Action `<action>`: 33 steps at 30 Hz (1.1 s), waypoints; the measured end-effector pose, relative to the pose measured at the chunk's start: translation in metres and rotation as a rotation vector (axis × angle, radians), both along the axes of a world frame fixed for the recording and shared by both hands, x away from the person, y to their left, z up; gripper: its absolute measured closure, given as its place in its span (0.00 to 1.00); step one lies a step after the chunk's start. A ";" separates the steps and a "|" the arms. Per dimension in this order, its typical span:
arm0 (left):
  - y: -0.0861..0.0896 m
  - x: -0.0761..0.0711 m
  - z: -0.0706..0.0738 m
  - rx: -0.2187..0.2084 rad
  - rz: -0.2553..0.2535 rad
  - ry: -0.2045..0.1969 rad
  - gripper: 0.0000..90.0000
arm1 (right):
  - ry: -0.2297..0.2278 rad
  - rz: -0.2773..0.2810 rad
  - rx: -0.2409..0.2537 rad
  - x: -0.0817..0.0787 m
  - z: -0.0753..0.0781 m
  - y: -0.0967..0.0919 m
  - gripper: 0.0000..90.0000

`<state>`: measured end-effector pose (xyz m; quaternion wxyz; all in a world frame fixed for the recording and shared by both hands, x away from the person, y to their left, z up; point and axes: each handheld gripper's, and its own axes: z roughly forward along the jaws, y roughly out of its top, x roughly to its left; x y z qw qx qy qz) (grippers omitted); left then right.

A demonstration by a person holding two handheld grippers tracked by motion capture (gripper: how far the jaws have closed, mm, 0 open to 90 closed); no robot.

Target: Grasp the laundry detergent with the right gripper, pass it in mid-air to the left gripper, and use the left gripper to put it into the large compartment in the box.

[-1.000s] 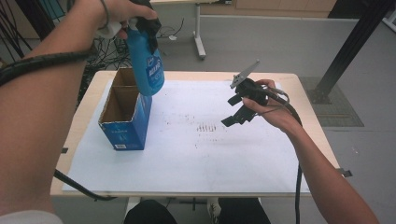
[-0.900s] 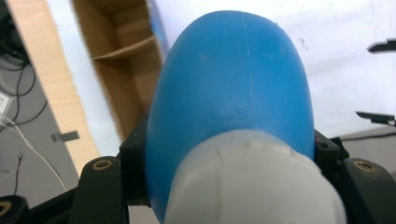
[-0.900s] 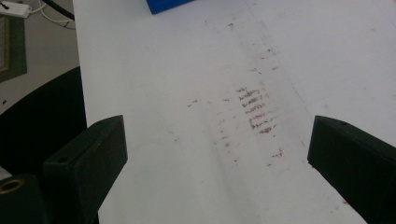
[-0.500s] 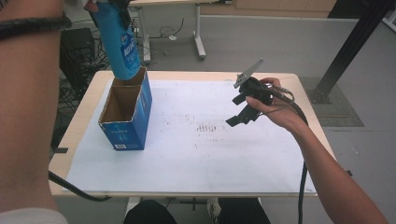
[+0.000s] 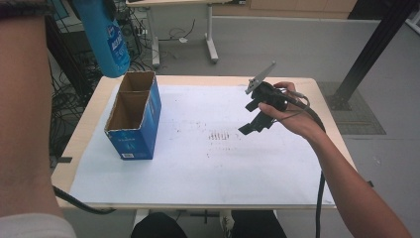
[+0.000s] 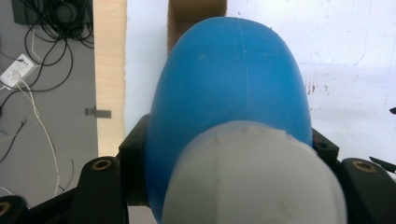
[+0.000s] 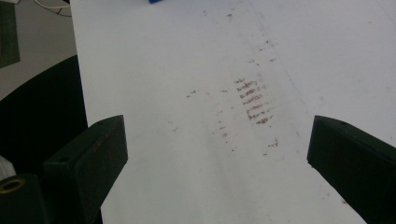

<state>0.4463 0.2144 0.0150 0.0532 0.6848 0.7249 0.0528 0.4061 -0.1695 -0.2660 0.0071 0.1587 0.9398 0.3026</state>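
A blue bottle (image 5: 105,40) with a white cap (image 6: 254,179) hangs bottom down, high above the table's far left edge. My left gripper (image 6: 233,156) is shut on it just below the cap, a black jaw on each side. Under it and a little to the right stands an open blue cardboard box (image 5: 132,116) with two compartments, both showing brown insides. My right gripper (image 5: 255,121) is held in a hand above the middle right of the white sheet (image 5: 223,168). Its jaws stand wide open over faint brown marks (image 7: 252,102), with nothing between them.
The white sheet covers most of a wooden table (image 5: 317,91). Cables and a power strip (image 6: 18,70) lie on the grey floor past the table's left edge. A black post (image 5: 374,47) stands at the far right, and another table's legs (image 5: 210,34) stand behind.
My left arm has carried the bottle up and to the left, from over the box's far compartment to beyond the box's far left corner. The right gripper has barely moved.
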 end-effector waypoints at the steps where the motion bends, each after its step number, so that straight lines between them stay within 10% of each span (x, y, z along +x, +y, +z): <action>1: 0.001 0.000 0.000 -0.001 0.003 -0.002 0.42 | -0.003 0.002 -0.001 0.000 0.000 0.000 0.06; 16: 0.012 -0.001 -0.018 -0.005 0.023 -0.009 0.42 | -0.003 0.014 -0.016 -0.003 -0.001 0.004 0.06; 33: 0.018 0.002 -0.074 -0.020 0.013 0.018 0.42 | -0.014 0.019 -0.034 -0.004 -0.002 0.006 0.06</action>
